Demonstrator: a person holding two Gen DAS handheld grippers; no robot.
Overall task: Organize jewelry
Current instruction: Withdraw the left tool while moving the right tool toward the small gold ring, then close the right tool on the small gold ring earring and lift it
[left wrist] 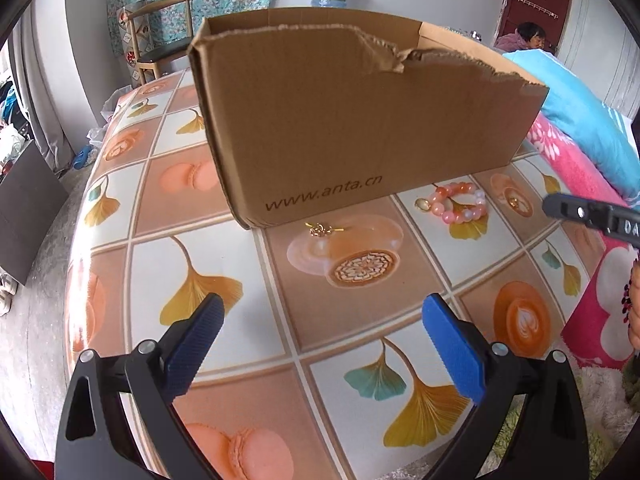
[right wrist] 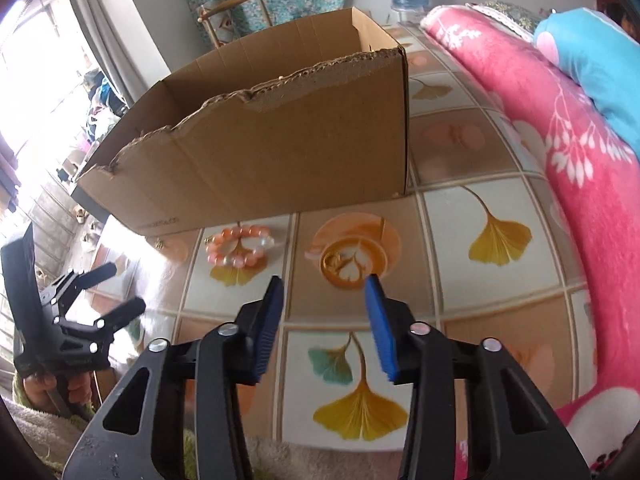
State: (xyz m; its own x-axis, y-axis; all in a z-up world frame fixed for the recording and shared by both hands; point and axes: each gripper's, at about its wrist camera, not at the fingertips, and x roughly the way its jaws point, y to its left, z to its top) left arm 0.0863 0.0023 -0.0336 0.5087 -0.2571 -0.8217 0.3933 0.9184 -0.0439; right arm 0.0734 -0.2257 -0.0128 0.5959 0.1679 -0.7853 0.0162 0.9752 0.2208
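Left wrist view: The left gripper (left wrist: 322, 316) was seen with its jaws spread wide and nothing between them, held above the worktop (left wrist: 224, 216) with its tile-patterned covering. A bracelet of round pink and white beads (left wrist: 458, 202) lay flat just in front of the open brown cardboard box (left wrist: 340, 128), well ahead of the jaws and off to their right. A small gold-coloured trinket (left wrist: 320, 231) lay nearer, ahead and roughly on the centre line, close to the box's lower edge. Both pieces were judged light; the trinket small and thin, likely to slip, best pinched across its body.

Right wrist view: The right gripper (right wrist: 324, 286) was seen with its jaws partly spread and empty. A small gold-coloured ring-like piece (right wrist: 334, 261) lay on the printed coffee cup just beyond the tips, almost on line with the gap. The bracelet (right wrist: 240, 249) lay further left, apart from the jaws. Its beads were judged hard and smooth, the strand loose; one side of the loop was considered the better hold.
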